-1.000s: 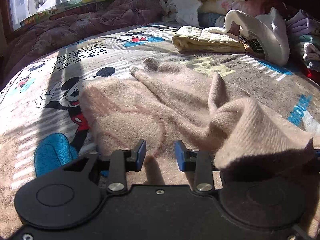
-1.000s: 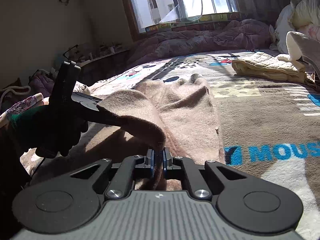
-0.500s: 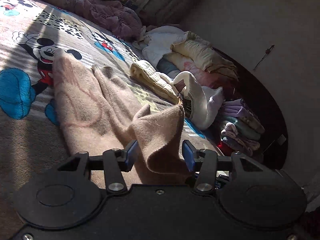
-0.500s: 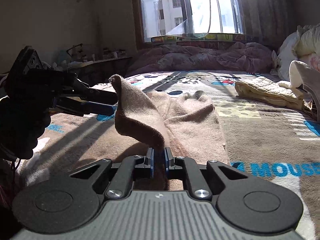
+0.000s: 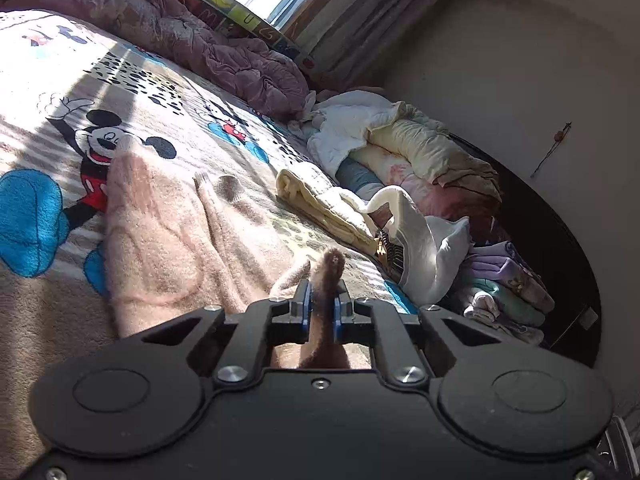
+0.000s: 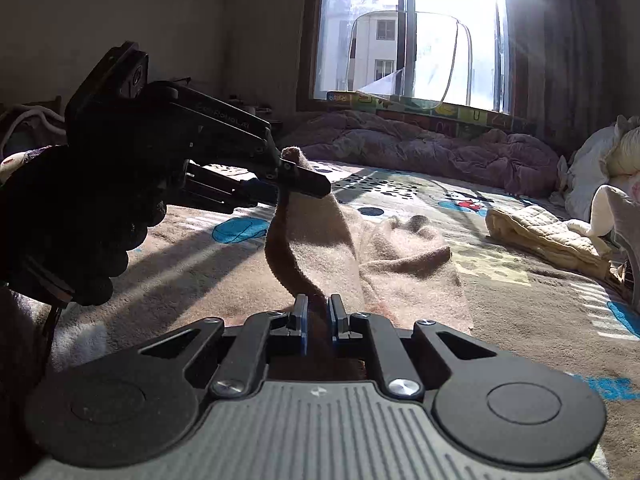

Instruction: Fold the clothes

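A beige knitted garment (image 5: 160,236) lies spread on the cartoon-print bed cover (image 5: 132,92). My left gripper (image 5: 321,304) is shut on a raised corner of it, and a tuft of fabric pokes up between the blue pads. The right wrist view shows the same garment (image 6: 384,256) with my right gripper (image 6: 317,312) shut on its near edge. There the left gripper (image 6: 296,182), held by a black-gloved hand (image 6: 68,216), pinches the other lifted corner. A strip of cloth hangs stretched between the two grippers above the bed.
A folded cream quilted piece (image 5: 316,200) lies beyond the garment. White and pastel clothes (image 5: 424,240) are piled at the right by the wall. A purple duvet (image 6: 420,152) is bunched under the window (image 6: 408,40).
The left gripper, open around the raised corner half a second ago, has shut on it. The right gripper has kept its hold and the edge between them is lifted higher.
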Motion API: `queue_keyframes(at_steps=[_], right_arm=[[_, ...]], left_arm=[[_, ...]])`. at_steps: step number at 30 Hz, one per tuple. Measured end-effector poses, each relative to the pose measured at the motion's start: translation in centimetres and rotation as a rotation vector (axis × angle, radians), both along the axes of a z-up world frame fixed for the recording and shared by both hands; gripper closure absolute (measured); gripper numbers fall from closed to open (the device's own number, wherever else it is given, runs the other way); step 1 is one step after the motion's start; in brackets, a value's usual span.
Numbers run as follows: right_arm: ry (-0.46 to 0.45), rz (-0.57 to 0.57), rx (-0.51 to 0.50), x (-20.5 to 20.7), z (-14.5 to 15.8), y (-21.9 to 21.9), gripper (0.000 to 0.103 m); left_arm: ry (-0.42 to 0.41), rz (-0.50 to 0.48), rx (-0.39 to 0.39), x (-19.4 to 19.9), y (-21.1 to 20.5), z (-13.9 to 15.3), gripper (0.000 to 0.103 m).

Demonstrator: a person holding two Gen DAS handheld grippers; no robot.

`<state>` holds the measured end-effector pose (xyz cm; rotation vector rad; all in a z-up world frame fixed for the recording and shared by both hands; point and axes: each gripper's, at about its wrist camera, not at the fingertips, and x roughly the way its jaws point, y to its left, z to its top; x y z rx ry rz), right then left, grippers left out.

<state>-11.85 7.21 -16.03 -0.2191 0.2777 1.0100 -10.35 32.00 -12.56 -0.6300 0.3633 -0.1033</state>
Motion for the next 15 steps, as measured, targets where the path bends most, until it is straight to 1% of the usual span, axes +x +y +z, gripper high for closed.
queue_keyframes(at_steps=[2, 4, 5, 7, 8, 9, 11, 13, 14, 15], right_arm=[[-0.049, 0.042, -0.010, -1.0, 0.1, 0.4, 0.089], [-0.090, 0.073, -0.019, -1.8, 0.1, 0.6, 0.079], [-0.109, 0.082, -0.023, -2.3, 0.3, 0.5, 0.074], [-0.142, 0.088, -0.029, -2.8, 0.5, 0.2, 0.067], [-0.169, 0.073, -0.030, -3.0, 0.6, -0.1, 0.060], [-0.194, 0.058, -0.031, -3.2, 0.8, -0.4, 0.049], [-0.194, 0.037, -0.033, -2.9, 0.7, -0.5, 0.039], [-0.194, 0.018, -0.036, -2.5, 0.7, -0.6, 0.039], [-0.185, 0.032, -0.044, -2.3, 0.5, -0.6, 0.040], [-0.195, 0.050, -0.057, -2.5, 0.3, -0.4, 0.041]], left_arm=[[-0.003, -0.004, 0.027, 0.7, 0.5, 0.1, 0.096], [-0.001, 0.000, 0.034, 1.5, 1.2, 0.0, 0.097], [0.003, 0.005, 0.025, 1.7, 1.7, -0.2, 0.097], [0.011, 0.014, 0.007, 2.1, 2.8, -0.7, 0.097], [0.015, 0.018, -0.003, 2.3, 3.3, -1.0, 0.097], [0.019, 0.023, -0.012, 2.6, 3.8, -1.2, 0.097], [0.028, 0.032, -0.030, 3.0, 4.9, -1.7, 0.097], [0.036, 0.041, -0.049, 3.4, 5.9, -2.2, 0.097], [0.040, 0.045, -0.058, 3.6, 6.4, -2.5, 0.097], [0.044, 0.050, -0.067, 3.9, 7.0, -2.7, 0.097]])
